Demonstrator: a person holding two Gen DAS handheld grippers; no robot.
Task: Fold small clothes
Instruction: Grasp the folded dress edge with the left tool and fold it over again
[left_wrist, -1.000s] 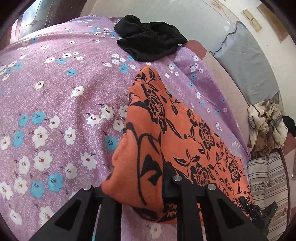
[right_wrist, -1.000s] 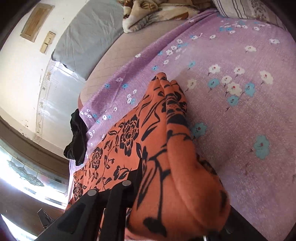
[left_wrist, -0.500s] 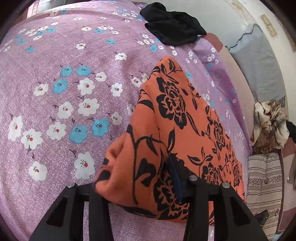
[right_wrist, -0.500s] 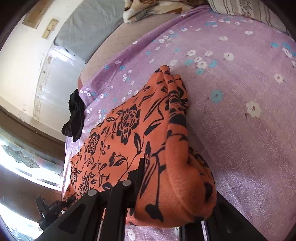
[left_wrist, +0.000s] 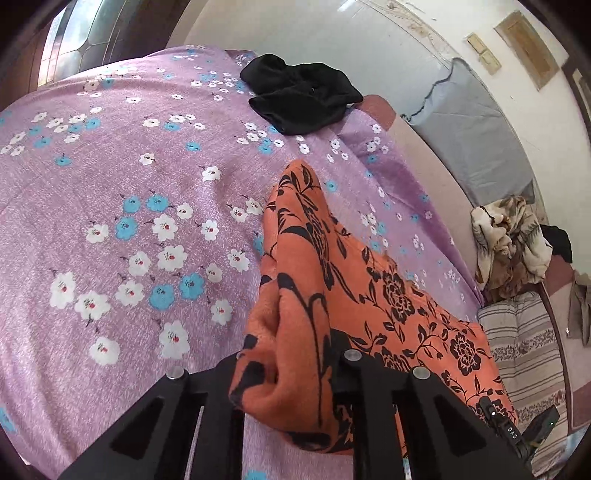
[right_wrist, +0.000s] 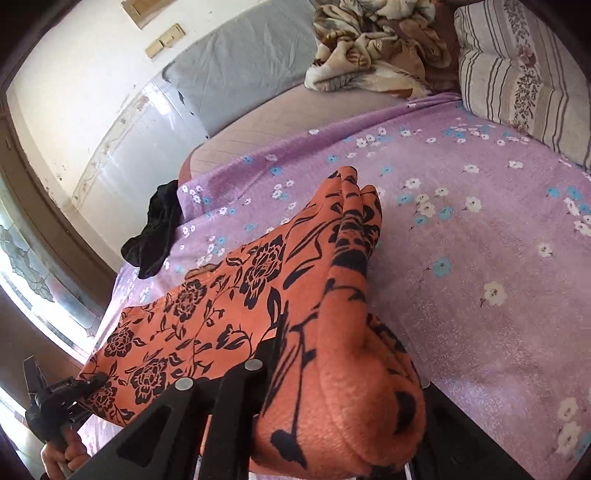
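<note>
An orange garment with a black flower print stretches between my two grippers above the purple flowered bedsheet. My left gripper is shut on a bunched corner of it at the bottom of the left wrist view. My right gripper is shut on the opposite bunched corner. The garment's far edge touches the sheet. The cloth hides the fingertips of both grippers. The right gripper shows at the lower right in the left wrist view, and the left gripper at the lower left in the right wrist view.
A black garment lies crumpled at the bed's far corner, near the window. A beige patterned blanket and a striped pillow lie at the head of the bed. A grey cushion leans on the wall.
Both grippers have lifted and pulled back with the orange garment, which now hangs tauter between them. The cameras tilt up, showing more wall.
</note>
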